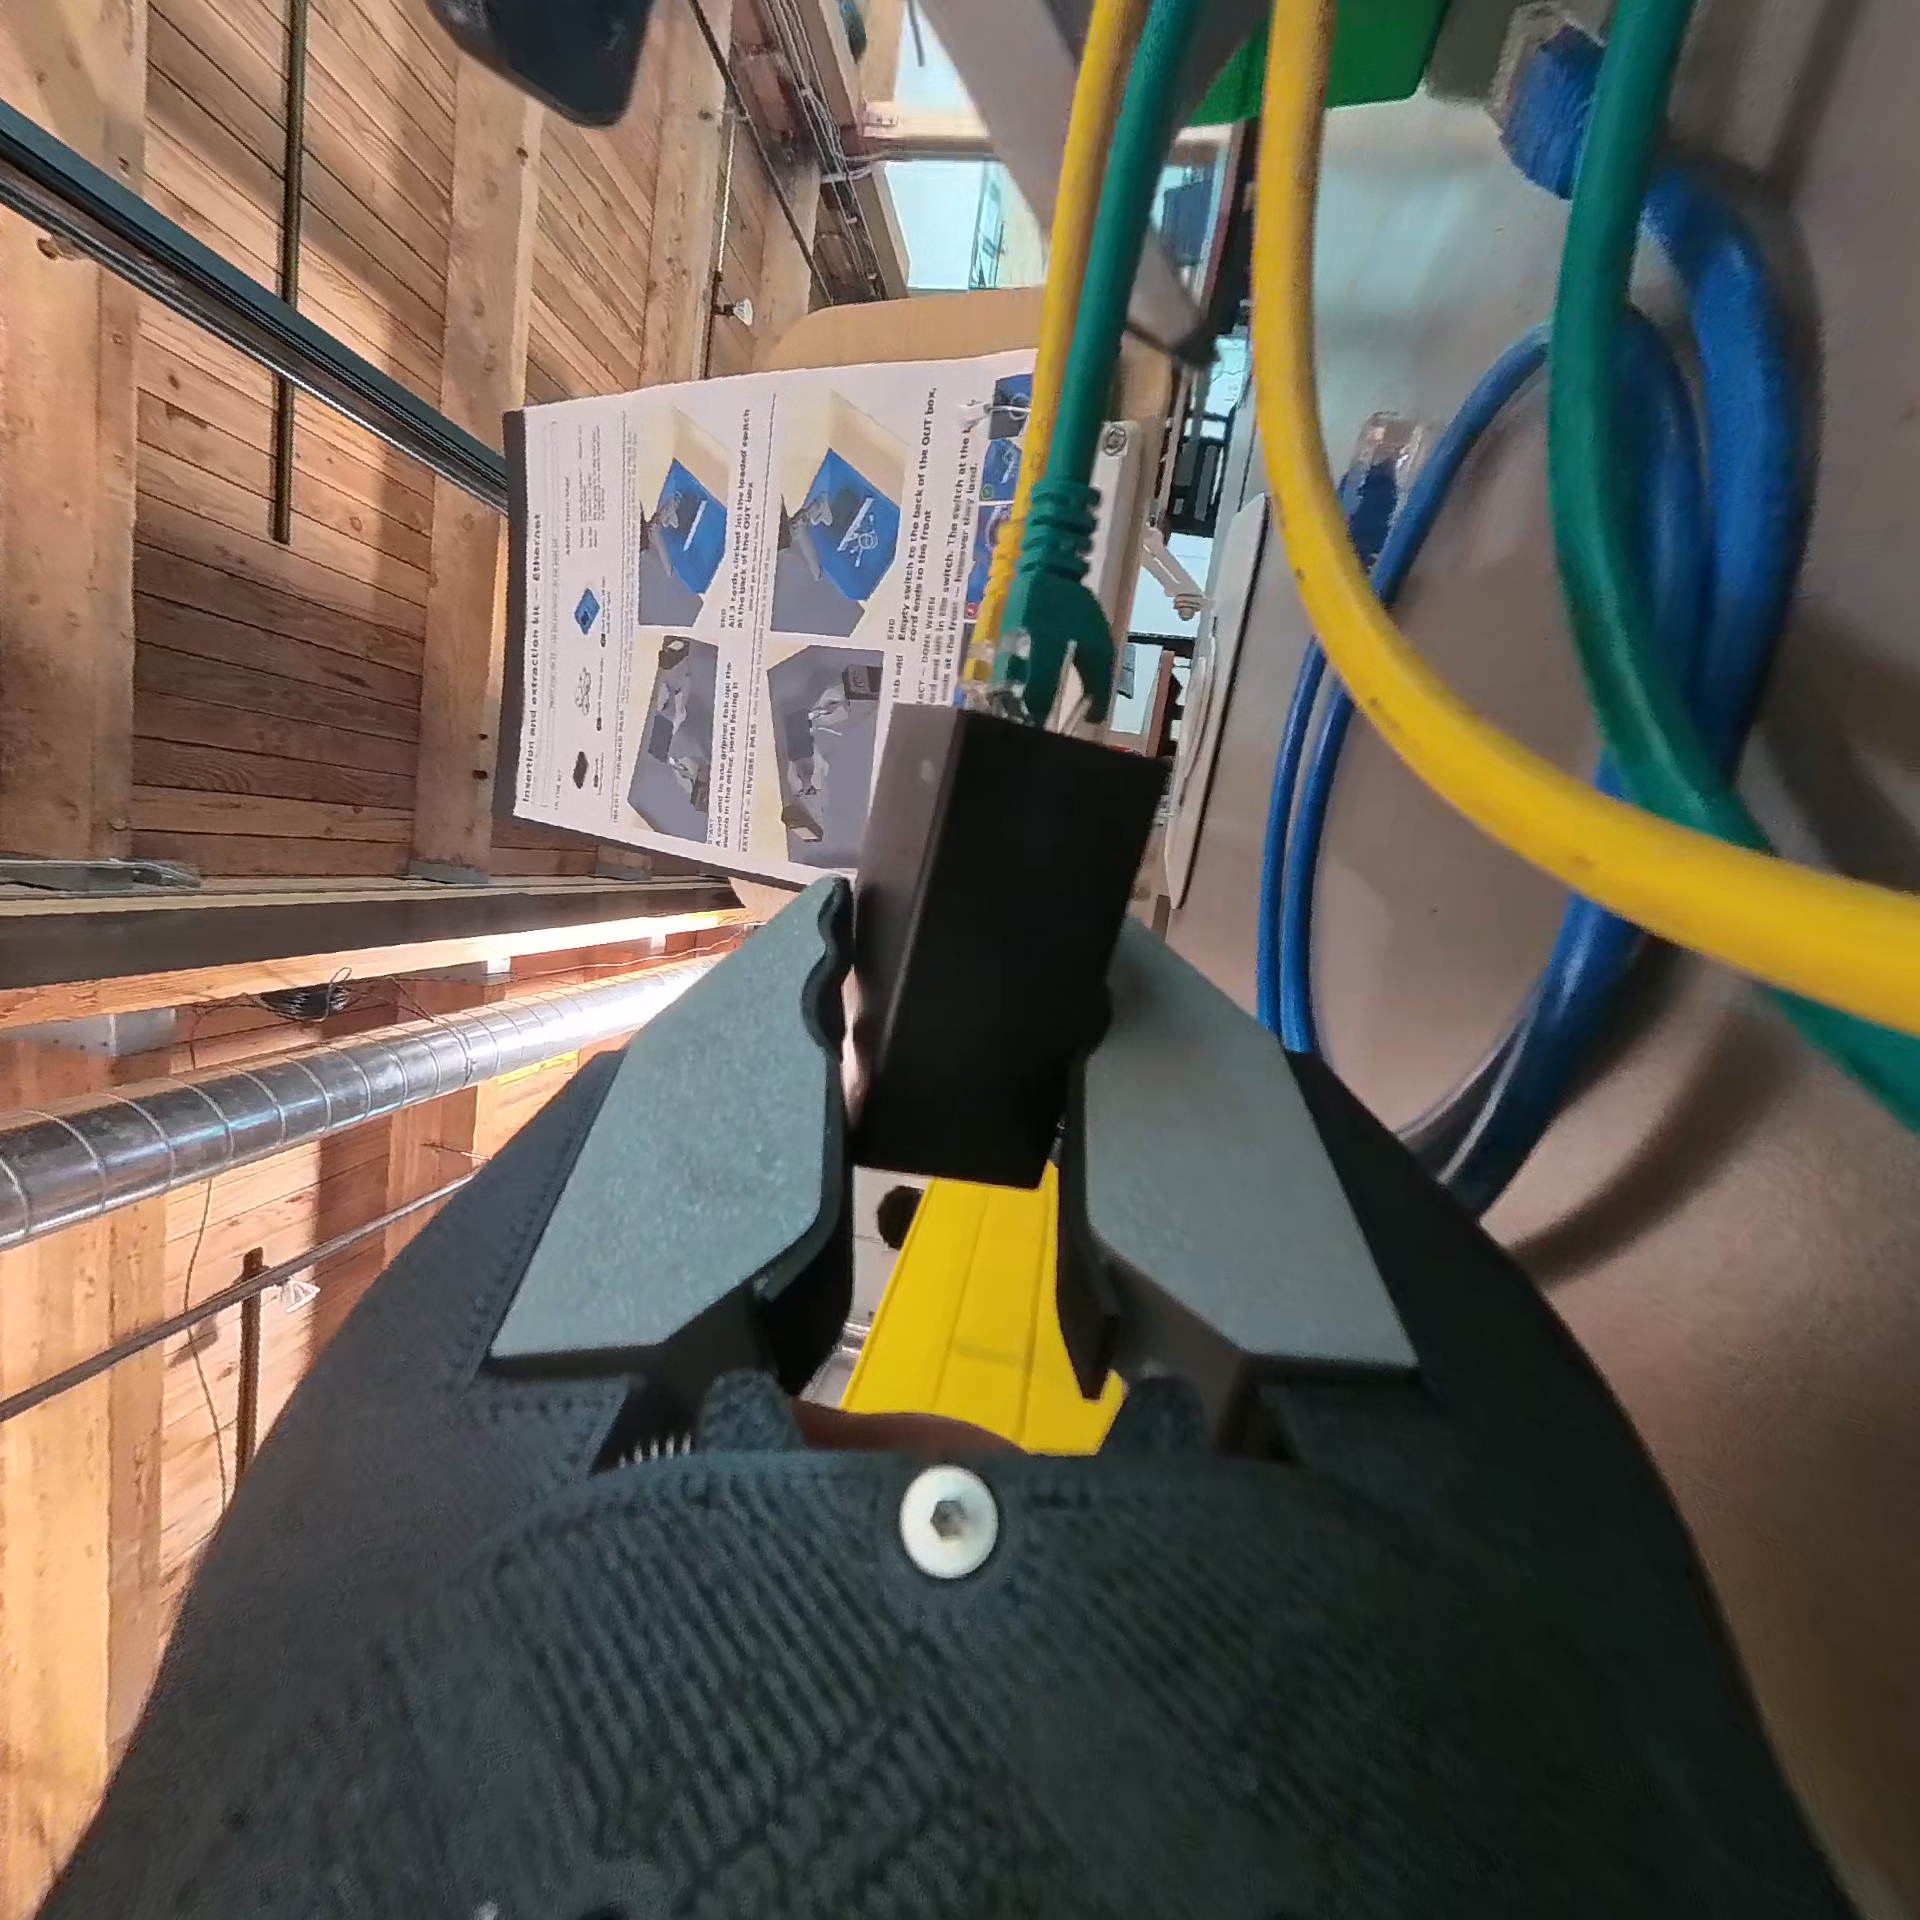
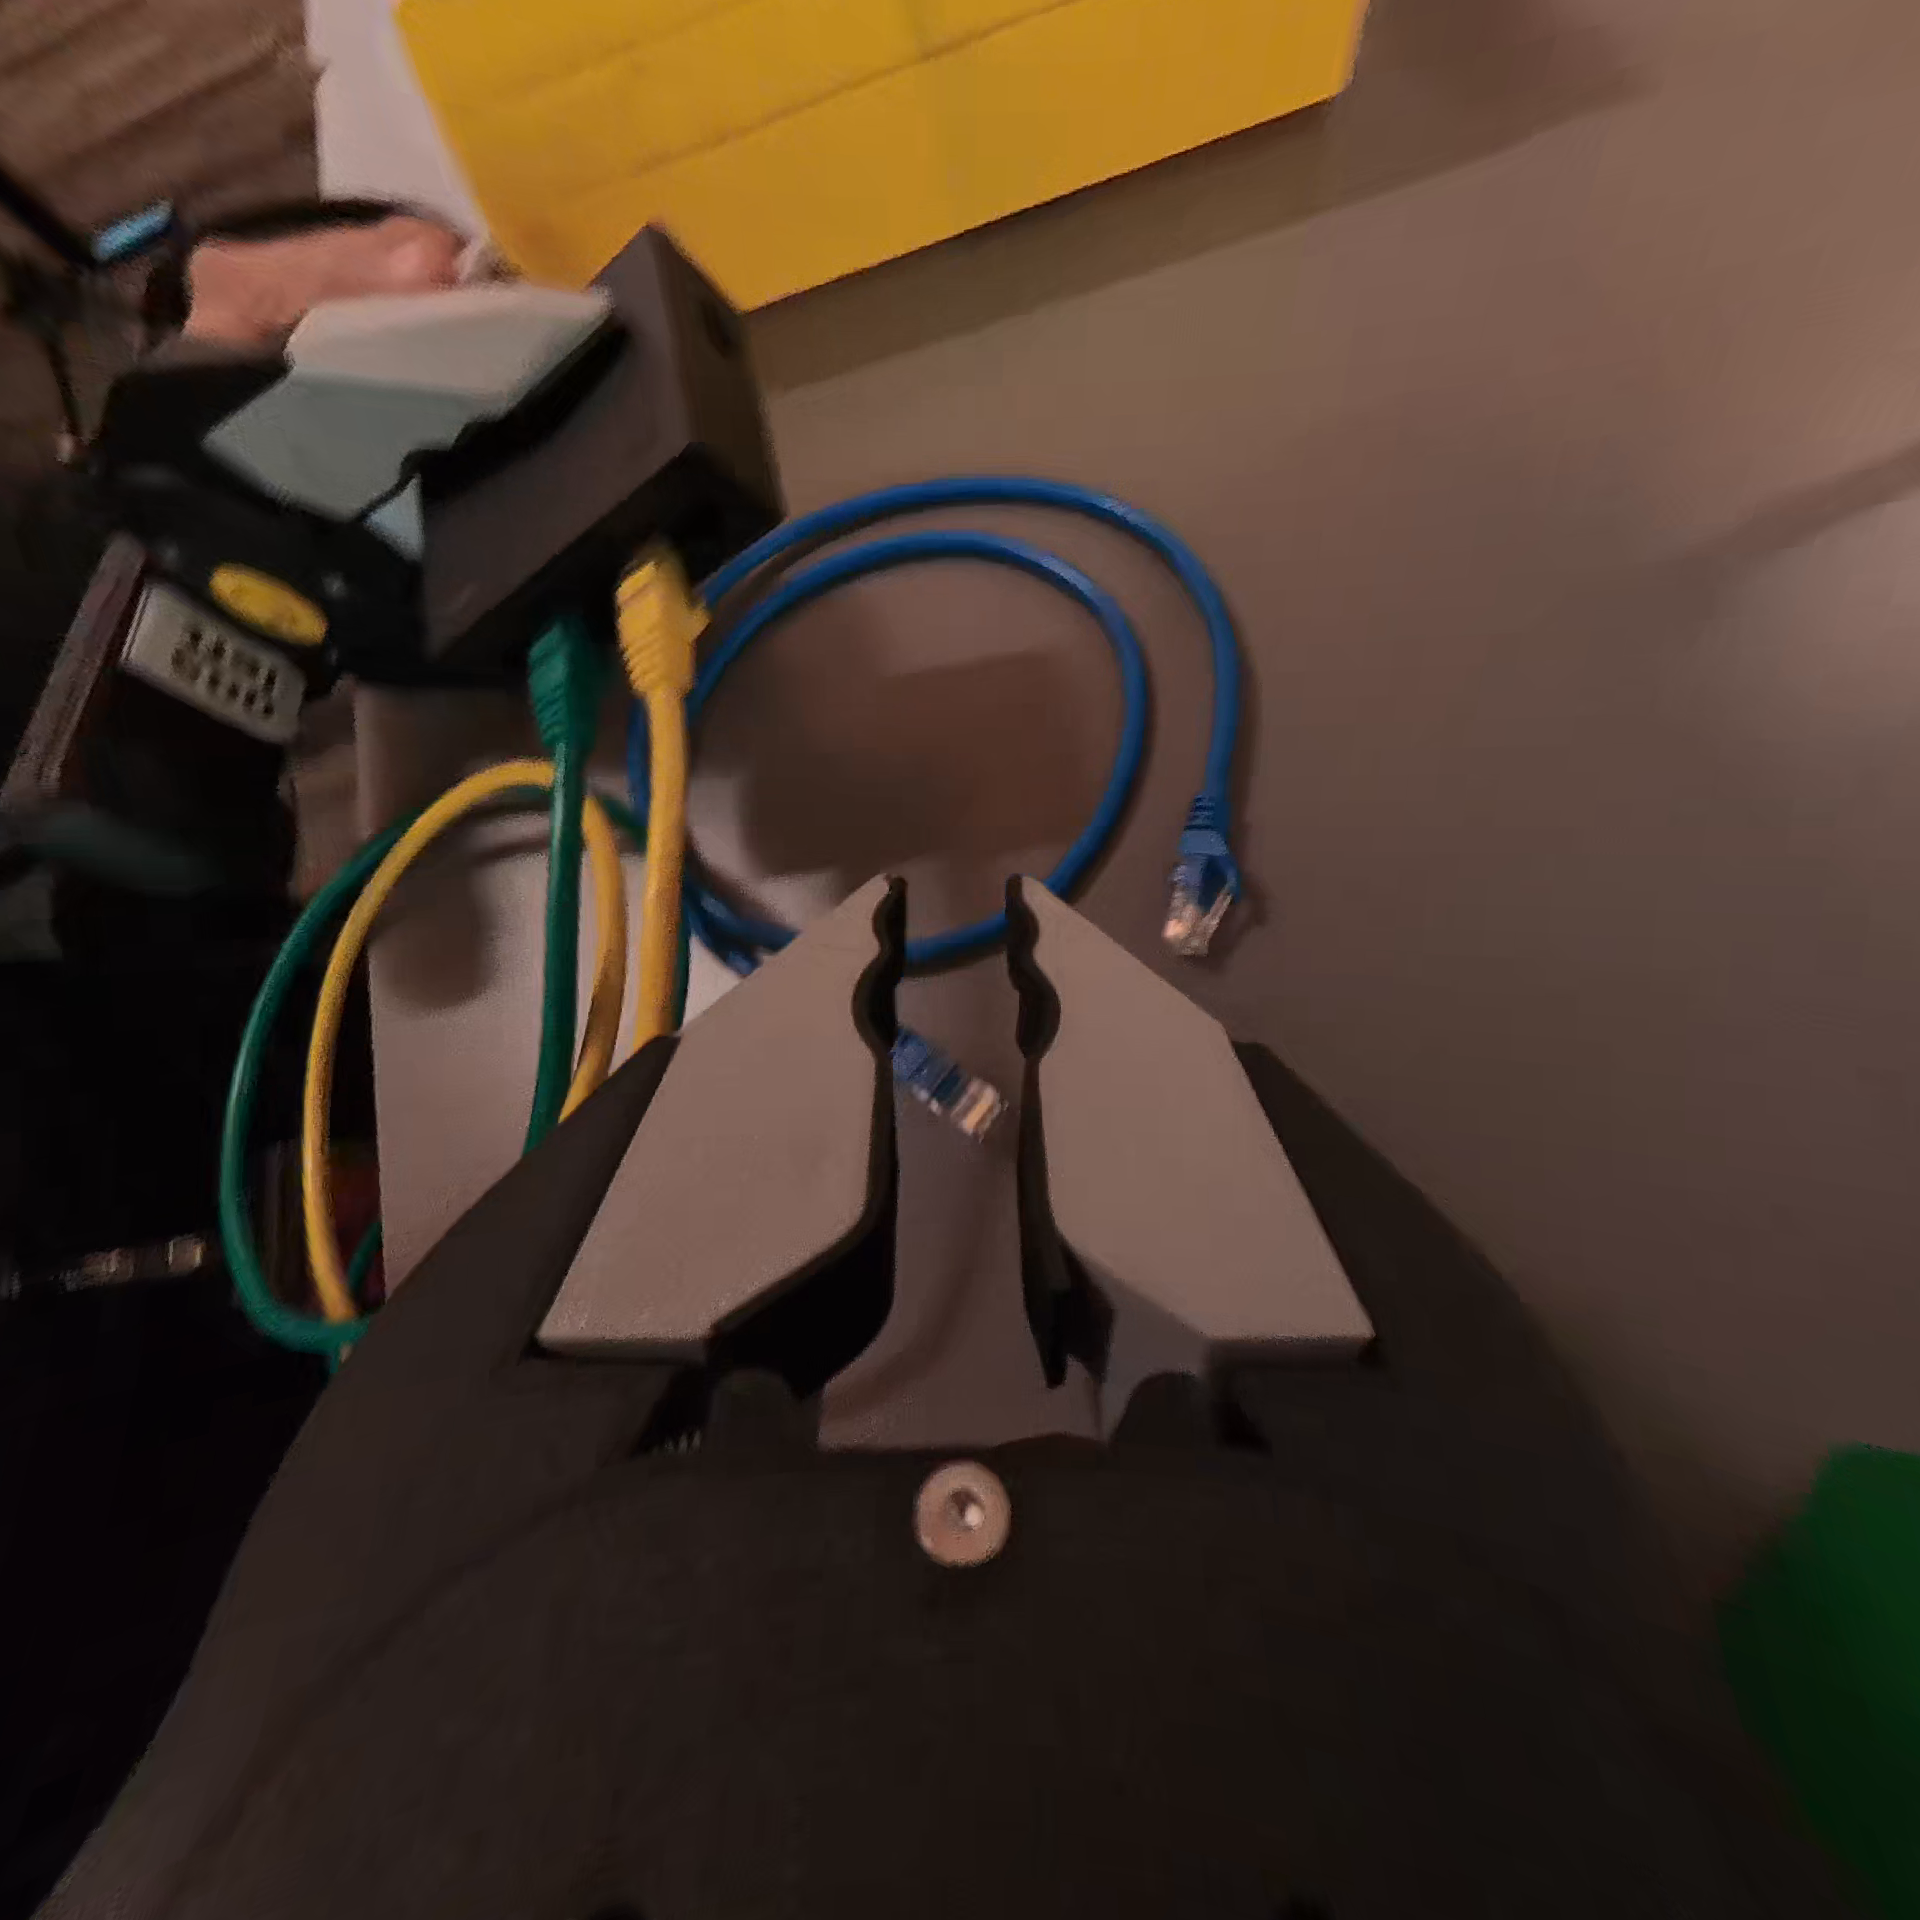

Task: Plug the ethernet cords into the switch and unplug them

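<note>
My left gripper [image 1: 971, 961] is shut on the black switch [image 1: 997, 935] and holds it in the air, tilted sideways. A green cord [image 1: 1060, 551] and a yellow cord [image 1: 1003, 603] are plugged into its far end. In the right wrist view the same switch [image 2: 644, 457] hangs at upper left with the green cord [image 2: 561, 675] and yellow cord [image 2: 655, 634] in its ports. A blue cord [image 2: 1143, 665] lies looped on the table, both plugs free; one plug [image 2: 1200, 883] lies to the right, the other [image 2: 951, 1086] between my fingers. My right gripper [image 2: 956, 904] is open just above the blue cord.
A yellow bin [image 2: 862, 125] stands at the far edge of the grey table [image 2: 1507, 623]. A green object [image 2: 1839, 1621] sits at lower right. An instruction sheet [image 1: 727, 613] on cardboard stands behind the switch. The blue cord [image 1: 1704, 582] hangs near in the left wrist view. Spacing between my two grippers at the tips: around 11 centimeters.
</note>
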Available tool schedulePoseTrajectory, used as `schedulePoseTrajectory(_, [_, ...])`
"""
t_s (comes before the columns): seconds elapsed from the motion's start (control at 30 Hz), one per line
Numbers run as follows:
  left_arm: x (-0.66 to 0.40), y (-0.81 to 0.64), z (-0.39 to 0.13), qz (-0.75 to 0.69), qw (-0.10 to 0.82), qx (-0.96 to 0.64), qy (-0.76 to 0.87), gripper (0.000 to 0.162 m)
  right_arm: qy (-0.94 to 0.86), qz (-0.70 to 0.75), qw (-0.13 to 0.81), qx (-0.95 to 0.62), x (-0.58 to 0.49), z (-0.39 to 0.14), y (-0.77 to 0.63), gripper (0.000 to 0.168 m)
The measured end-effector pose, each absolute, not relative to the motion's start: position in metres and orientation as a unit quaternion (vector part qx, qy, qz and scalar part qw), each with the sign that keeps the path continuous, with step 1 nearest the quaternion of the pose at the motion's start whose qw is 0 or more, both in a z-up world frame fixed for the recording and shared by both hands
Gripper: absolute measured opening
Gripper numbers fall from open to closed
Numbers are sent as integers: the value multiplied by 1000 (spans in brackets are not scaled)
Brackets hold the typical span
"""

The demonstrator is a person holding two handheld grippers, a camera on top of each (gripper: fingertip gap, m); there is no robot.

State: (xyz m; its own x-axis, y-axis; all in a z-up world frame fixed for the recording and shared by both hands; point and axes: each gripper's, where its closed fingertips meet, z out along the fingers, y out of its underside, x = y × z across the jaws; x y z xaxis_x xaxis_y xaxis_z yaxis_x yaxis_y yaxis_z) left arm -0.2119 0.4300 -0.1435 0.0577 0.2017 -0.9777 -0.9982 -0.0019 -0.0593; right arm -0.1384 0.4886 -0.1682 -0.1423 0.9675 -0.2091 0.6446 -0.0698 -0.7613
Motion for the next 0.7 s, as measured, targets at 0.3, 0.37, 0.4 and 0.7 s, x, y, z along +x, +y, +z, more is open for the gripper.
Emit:
schedulePoseTrajectory(0.3, [-208, 427, -139, 531, 574, -452, 429, 39, -768, 310, 215, -517, -112, -186, 462, 16])
schedulePoseTrajectory(0.37, [-206, 427, -141, 531, 572, -450, 434, 39, -799, 265, 207, -499, -112, -204, 456, 15])
schedulePoseTrajectory(0.4, [-205, 427, -142, 530, 571, -449, 437, 39, -813, 234, 203, -493, -111, -214, 457, 16])
schedulePoseTrajectory(0.7, [-201, 424, -137, 524, 586, -439, 436, 38, -813, 218, 240, -483, -136, -228, 457, 23])
